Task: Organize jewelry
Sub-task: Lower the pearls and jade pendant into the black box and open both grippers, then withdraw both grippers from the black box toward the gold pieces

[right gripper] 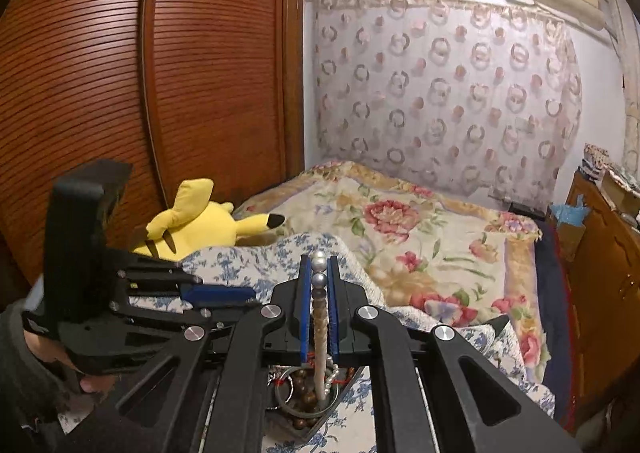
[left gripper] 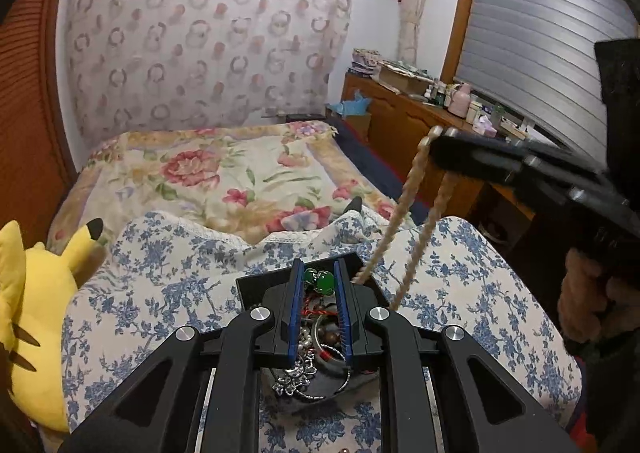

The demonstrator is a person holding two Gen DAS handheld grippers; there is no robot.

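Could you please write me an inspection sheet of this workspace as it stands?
Surface: blue floral quilt on a bed.
Job's things: black jewelry box of tangled pieces; pearl strand lifted out, hanging into it.
Clutter: yellow plush toy.
Grippers: right gripper shut on pearl strand; left gripper open above the box, around nothing.
Cables: nothing seen.
Surroundings: louvered wardrobe, patterned curtain, crowded dresser.
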